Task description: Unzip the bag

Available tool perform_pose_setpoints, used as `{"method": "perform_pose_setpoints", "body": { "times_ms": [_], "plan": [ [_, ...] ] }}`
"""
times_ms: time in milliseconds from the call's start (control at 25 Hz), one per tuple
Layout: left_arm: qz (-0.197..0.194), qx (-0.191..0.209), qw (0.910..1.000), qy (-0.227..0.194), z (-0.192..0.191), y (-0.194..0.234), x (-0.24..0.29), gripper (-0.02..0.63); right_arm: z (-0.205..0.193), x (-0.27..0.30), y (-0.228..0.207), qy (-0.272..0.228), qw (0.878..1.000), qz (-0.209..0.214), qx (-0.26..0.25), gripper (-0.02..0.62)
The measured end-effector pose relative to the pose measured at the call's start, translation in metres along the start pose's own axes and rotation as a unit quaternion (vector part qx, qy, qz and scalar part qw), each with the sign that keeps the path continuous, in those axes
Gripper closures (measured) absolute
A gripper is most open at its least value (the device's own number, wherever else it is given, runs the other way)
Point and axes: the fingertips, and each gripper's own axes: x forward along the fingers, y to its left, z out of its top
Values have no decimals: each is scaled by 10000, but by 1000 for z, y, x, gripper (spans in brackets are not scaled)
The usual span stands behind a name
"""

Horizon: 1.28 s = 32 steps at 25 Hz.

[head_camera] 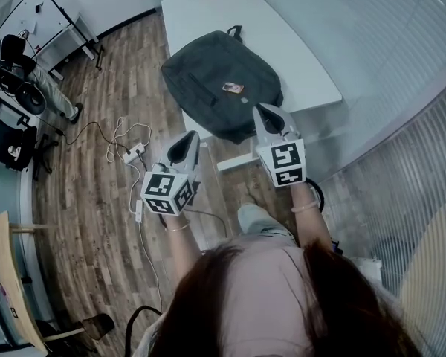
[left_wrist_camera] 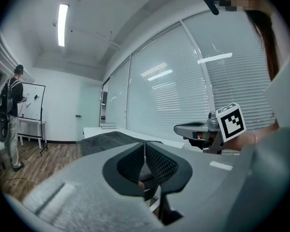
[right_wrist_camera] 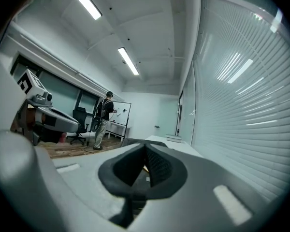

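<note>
Here's what I've got: the bag [head_camera: 215, 80] is lying flat on the white bench [head_camera: 305, 58] in the upper middle of the head view. It's dark and slumped, with a small brownish label [head_camera: 233, 88] on its top face and a handle loop poking out at the far end.

How far along are we? I can't call it. No view shows me the zip line or the slider. The bag's top looks smooth and its mouth isn't gaping, but a flat bag like this would look the same zipped shut or run open with the flap lying back down. I'll only say how it lies.

Left gripper [head_camera: 190, 138] is in the lower left of centre, held out over the wood floor, short of the bench edge. In its own view the fingers [left_wrist_camera: 157, 162] are clenched together with nothing between them. The bag [left_wrist_camera: 106, 140] shows beyond them, well ahead and a little to the left.

Right gripper [head_camera: 267, 117] is just right of centre, and in the head view its tip overlaps the bag's near lower-right corner. I judge that to be the camera angle rather than contact. In the right gripper view the fingers [right_wrist_camera: 157, 164] are pressed tip to tip and empty, and the bench stretches away past them.

Both grippers are closed on nothing, with the bag ahead of both and nearer the right one.
</note>
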Motion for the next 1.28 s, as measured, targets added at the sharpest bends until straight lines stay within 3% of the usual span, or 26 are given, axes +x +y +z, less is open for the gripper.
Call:
{"method": "perform_pose_setpoints", "body": {
  "times_ms": [680, 1280],
  "plan": [
    [-7, -17, 9999, -172, 0, -13, -25, 591, 7, -30, 24, 59, 9999, 77, -124, 592],
    [-84, -4, 9996, -260, 3, -25, -28, 592, 7, -45, 25, 38, 9999, -7, 151, 592]
  ]
}}
